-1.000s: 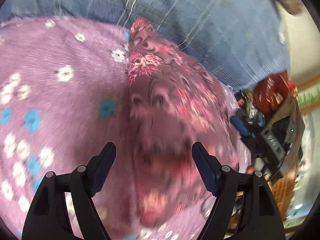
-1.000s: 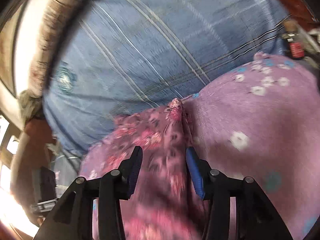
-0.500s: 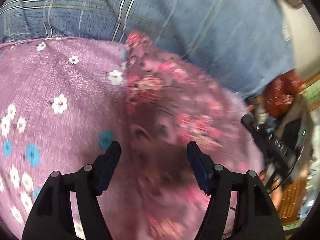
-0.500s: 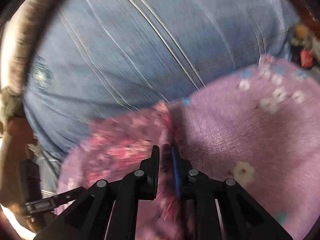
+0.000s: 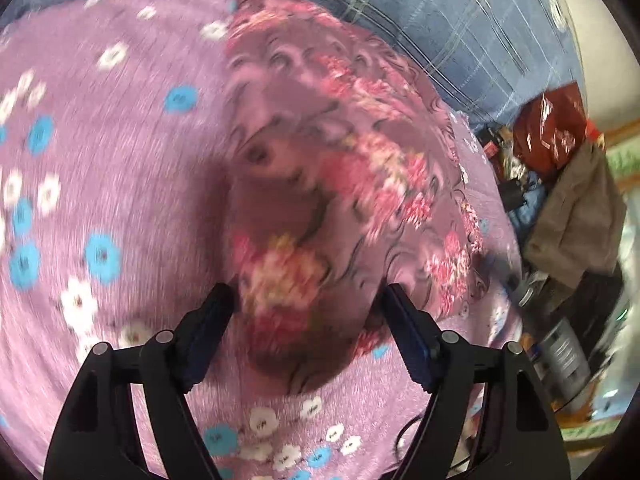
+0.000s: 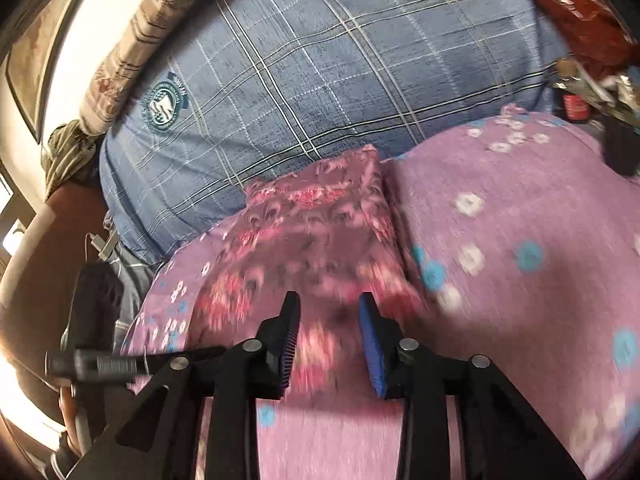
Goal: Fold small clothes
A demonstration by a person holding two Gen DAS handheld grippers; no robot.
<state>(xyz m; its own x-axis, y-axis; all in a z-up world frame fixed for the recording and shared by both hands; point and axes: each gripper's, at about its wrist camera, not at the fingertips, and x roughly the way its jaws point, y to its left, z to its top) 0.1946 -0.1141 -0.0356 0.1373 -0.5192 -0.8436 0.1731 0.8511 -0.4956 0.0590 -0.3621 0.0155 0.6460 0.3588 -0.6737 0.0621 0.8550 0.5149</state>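
A small mauve garment with pink and red flowers [image 5: 340,168] lies folded on a purple bedsheet with white and blue flowers [image 5: 100,140]. My left gripper [image 5: 306,304] is open, its fingers either side of the garment's near edge, holding nothing. In the right wrist view the same garment [image 6: 316,236] lies flat in front of my right gripper [image 6: 328,312], which is open and empty just above the garment's near end. Both views are motion-blurred near the fingers.
A blue plaid pillow [image 6: 320,72] lies behind the garment. Red bags and clutter [image 5: 552,128] sit at the bed's right side, with a grey cloth [image 5: 576,216]. A black device [image 6: 96,304] and a cable lie off the bed at the left.
My right gripper was shut on the garment's edge half a second ago and has now opened and let go. The garment now lies flatter. My left gripper stayed open and moved closer over it.
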